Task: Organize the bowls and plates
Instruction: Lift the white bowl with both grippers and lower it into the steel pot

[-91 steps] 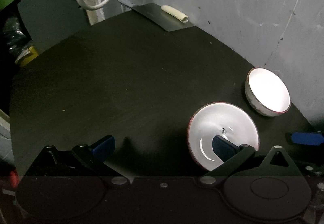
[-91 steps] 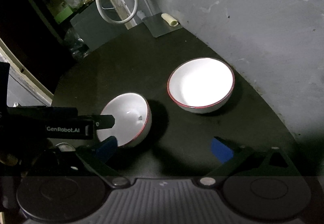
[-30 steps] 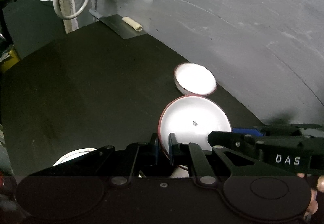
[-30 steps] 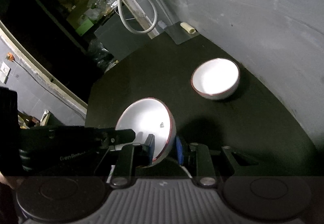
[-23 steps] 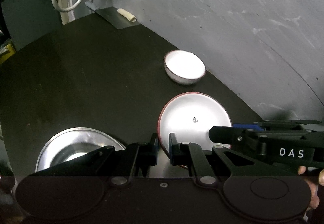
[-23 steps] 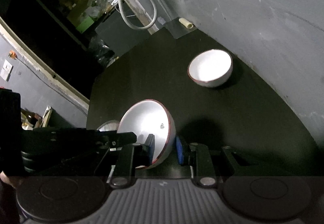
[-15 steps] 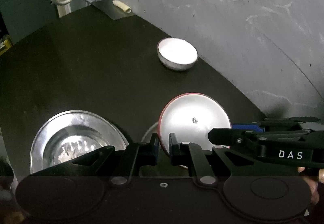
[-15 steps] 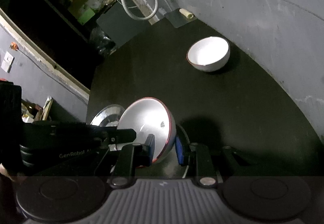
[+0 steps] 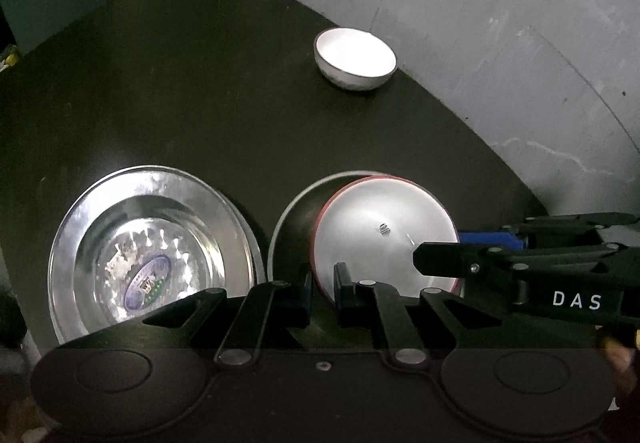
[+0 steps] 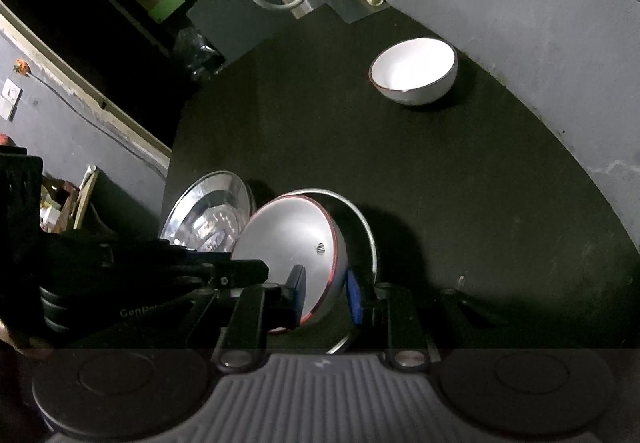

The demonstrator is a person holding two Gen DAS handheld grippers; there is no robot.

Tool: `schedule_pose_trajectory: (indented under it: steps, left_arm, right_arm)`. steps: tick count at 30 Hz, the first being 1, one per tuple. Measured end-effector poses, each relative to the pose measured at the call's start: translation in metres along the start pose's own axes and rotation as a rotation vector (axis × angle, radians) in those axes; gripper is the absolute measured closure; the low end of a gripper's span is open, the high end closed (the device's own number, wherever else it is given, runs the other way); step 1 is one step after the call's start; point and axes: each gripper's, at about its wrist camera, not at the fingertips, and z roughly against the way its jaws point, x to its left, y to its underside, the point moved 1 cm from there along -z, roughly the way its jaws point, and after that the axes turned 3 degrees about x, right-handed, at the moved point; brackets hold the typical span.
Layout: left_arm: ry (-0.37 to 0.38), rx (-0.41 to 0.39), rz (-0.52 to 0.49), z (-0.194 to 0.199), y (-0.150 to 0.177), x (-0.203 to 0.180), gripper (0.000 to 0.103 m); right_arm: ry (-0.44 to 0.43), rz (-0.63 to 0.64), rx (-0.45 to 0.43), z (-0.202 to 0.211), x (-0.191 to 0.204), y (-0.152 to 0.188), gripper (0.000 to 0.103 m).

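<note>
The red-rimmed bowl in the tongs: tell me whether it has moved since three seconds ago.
Yes. The red-rimmed bowl left its spot beside the white bowl near the wall, and is now held over a steel plate, well short of it.

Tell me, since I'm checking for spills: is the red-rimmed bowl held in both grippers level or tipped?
Tipped. The red-rimmed bowl leans with its opening turned sideways, above a metal plate. It looks empty.

A white bowl with a red rim (image 9: 380, 231) is held tilted between both sets of jaws, its wall pinched on two sides. Just beneath it a steel plate (image 9: 286, 219) is seen, flat. A second steel plate (image 9: 100, 203), shiny, lies beside the left jaws. Another white bowl (image 9: 354, 59) sits upright, well ahead of the jaws.
</note>
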Motion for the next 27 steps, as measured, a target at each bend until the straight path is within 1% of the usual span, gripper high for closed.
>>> schedule_pose_trajectory:
  steps: [13, 18, 23, 27]
  left_arm:
    - [-0.011, 0.043, 0.011, -0.009, 0.001, 0.004, 0.091]
    - [-0.012, 0.045, 0.01, -0.011, 0.0, 0.003, 0.091]
    - [-0.013, 0.045, 0.01, -0.011, 0.001, 0.002, 0.09]
    - [-0.013, 0.046, 0.01, -0.012, 0.0, 0.001, 0.089]
  right_arm:
    - [0.005, 0.011, 0.041, -0.009, 0.003, -0.002, 0.076]
    - [0.005, 0.01, 0.044, -0.01, 0.002, -0.003, 0.075]
    - [0.006, 0.018, 0.045, -0.011, 0.003, -0.004, 0.072]
    - [0.012, 0.025, 0.048, -0.01, 0.004, -0.005, 0.072]
